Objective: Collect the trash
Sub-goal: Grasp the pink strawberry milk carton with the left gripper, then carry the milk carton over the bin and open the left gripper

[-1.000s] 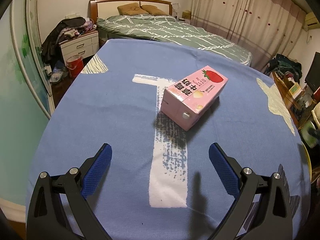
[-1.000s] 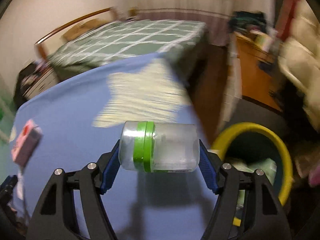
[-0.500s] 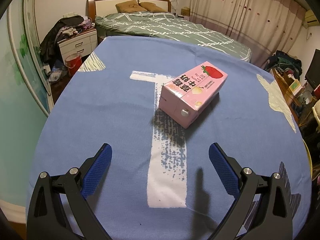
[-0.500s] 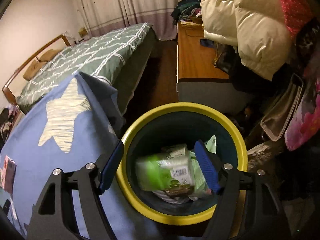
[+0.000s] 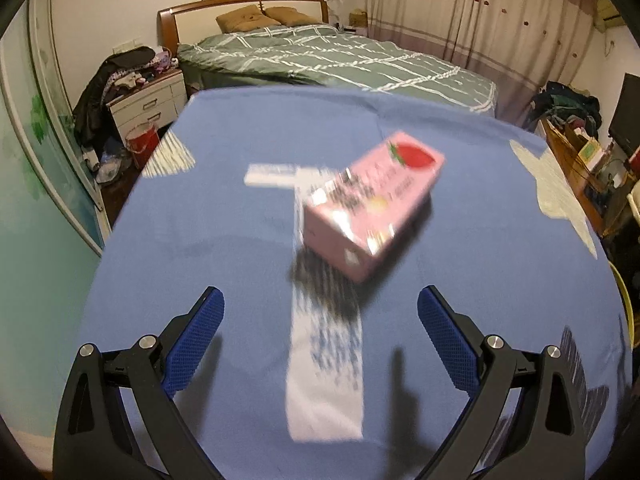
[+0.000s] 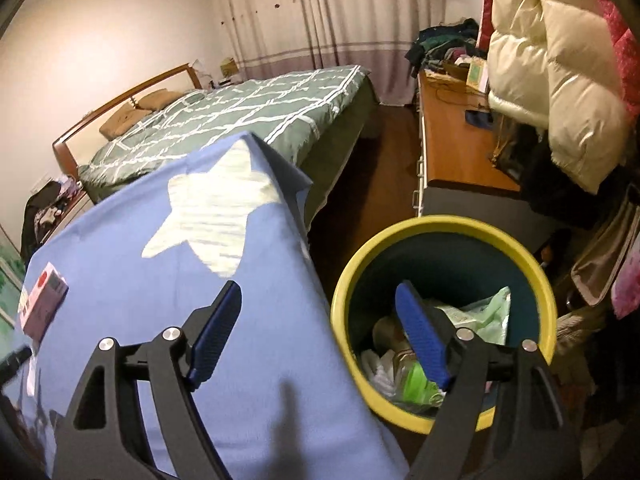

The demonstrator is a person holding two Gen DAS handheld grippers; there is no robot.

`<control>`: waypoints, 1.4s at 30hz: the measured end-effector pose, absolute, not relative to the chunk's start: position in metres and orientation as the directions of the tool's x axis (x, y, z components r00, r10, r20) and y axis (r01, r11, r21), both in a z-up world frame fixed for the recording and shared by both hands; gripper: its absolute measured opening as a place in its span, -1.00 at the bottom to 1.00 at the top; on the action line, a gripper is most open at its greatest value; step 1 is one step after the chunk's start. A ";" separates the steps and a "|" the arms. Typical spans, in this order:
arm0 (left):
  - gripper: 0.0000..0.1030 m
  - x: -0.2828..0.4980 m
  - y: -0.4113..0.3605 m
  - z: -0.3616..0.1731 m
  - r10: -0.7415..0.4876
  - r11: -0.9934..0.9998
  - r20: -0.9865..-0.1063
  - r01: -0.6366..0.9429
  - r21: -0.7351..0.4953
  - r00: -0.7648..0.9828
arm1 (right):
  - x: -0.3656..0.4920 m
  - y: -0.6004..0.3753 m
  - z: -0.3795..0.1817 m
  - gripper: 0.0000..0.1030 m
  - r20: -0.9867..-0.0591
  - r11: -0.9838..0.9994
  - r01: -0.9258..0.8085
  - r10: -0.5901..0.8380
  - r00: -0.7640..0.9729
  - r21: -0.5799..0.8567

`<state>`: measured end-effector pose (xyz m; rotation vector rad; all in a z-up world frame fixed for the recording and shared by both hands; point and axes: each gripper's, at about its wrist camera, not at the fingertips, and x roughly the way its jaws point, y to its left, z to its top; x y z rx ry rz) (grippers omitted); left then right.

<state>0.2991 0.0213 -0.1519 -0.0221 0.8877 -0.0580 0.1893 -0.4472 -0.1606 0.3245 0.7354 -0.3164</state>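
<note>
- Tabletop [image 5: 224, 184] under a blue cloth with pale star and stripe prints, standing at the foot of a bed with a green checked cover [image 5: 340, 60].
- Pink rectangular milk carton with a red strawberry print [image 5: 372, 208] lying flat on the cloth, over the white stripe, blurred in the left wrist view.
- Left tongs [image 5: 320, 316], black arms with blue textured pads, spread wide with nothing between them; the carton sits ahead of the tips, apart from both pads.
- Same carton [image 6: 42, 306] shows small at the far left edge of the right wrist view, well apart from the right tongs.
- Right tongs [image 6: 318, 324] spread wide and opening further, nothing gripped, no pad touching anything.
- Left pad of the right tongs sits over the cloth edge, right pad over the mouth of the bin.
- Round bin with a yellow rim and dark teal inside [image 6: 440, 226] on the floor just beside the tabletop corner.
- Inside the bin: clear plastic jar with a green band [image 6: 412, 380] lying among pale green wrappers [image 6: 484, 316] and white crumpled bits, partly hidden by the right pad.
- Wooden desk [image 6: 448, 144] behind the bin, cream puffy jacket [image 6: 552, 64] hanging above it.
- White nightstand [image 5: 148, 104] piled with clothes left of the bed, small red bucket [image 5: 142, 140] on the floor by it.
</note>
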 end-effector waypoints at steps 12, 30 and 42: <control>0.86 0.358 -0.009 -0.150 -0.083 0.986 -0.795 0.163 0.020 0.601 | 0.191 -0.454 -0.162 0.46 -0.714 0.877 0.391 -0.085 0.695 0.277; -0.04 0.375 -0.042 -0.149 -0.101 0.980 -0.790 0.198 0.027 0.604 | 0.192 -0.450 -0.161 0.46 -0.697 0.893 0.369 -0.092 0.711 0.258; -0.04 0.318 -0.161 -0.101 -0.303 0.896 -0.748 0.444 -0.012 0.590 | 0.144 -0.481 -0.142 0.46 -0.671 0.914 0.372 -0.174 0.721 0.162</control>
